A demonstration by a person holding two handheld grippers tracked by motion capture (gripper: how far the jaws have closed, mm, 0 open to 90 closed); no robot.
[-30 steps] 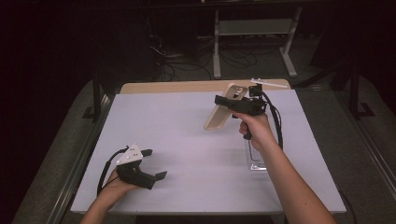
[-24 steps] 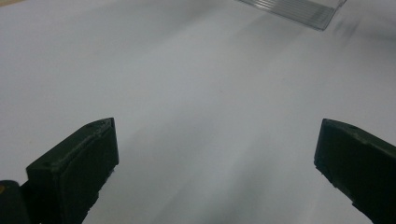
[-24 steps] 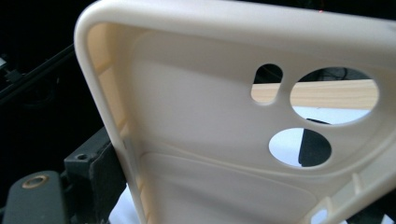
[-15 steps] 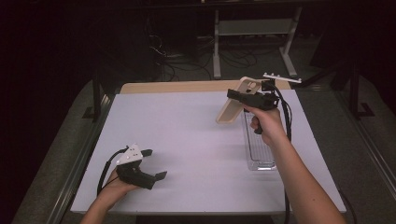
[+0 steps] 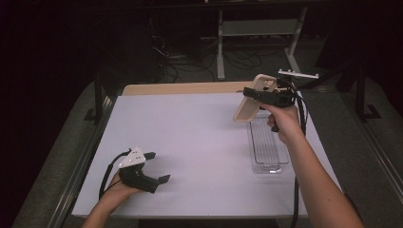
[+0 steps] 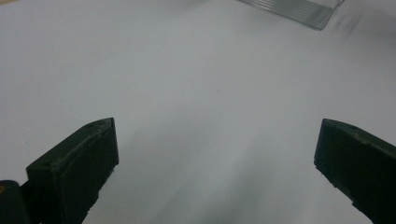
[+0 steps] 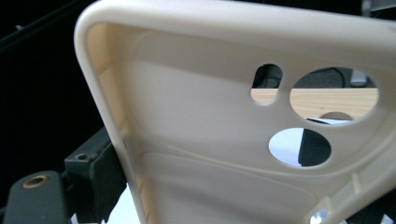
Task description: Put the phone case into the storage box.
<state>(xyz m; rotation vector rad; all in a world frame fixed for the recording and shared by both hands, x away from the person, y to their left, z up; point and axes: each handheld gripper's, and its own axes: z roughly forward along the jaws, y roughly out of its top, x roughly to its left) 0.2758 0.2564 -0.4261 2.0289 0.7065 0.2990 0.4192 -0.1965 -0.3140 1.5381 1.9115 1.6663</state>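
A cream phone case (image 5: pixel 253 99) hangs tilted in the air over the far right of the white table (image 5: pixel 199 142), with my right gripper (image 5: pixel 254 95) shut on it. In the right gripper view the phone case (image 7: pixel 219 140) shows its hollow inside and its camera cutouts, pinched at its edge by a black jaw. A clear plastic tray (image 5: pixel 268 147) lies on the table just below that hand. My left gripper (image 5: pixel 157 167) rests near the table's front left, open, nothing between its fingers (image 6: pixel 74 168).
A strip of wooden board (image 5: pixel 185 88) shows along the table's far edge. Beyond it stand a metal rack (image 5: pixel 259 28) and loose cables on a dark floor. A corner of the clear tray (image 6: pixel 299 10) sits far ahead of the left gripper.
My right gripper has carried the phone case to the right and slightly higher, out over the far end of the clear tray. The left gripper has stayed put.
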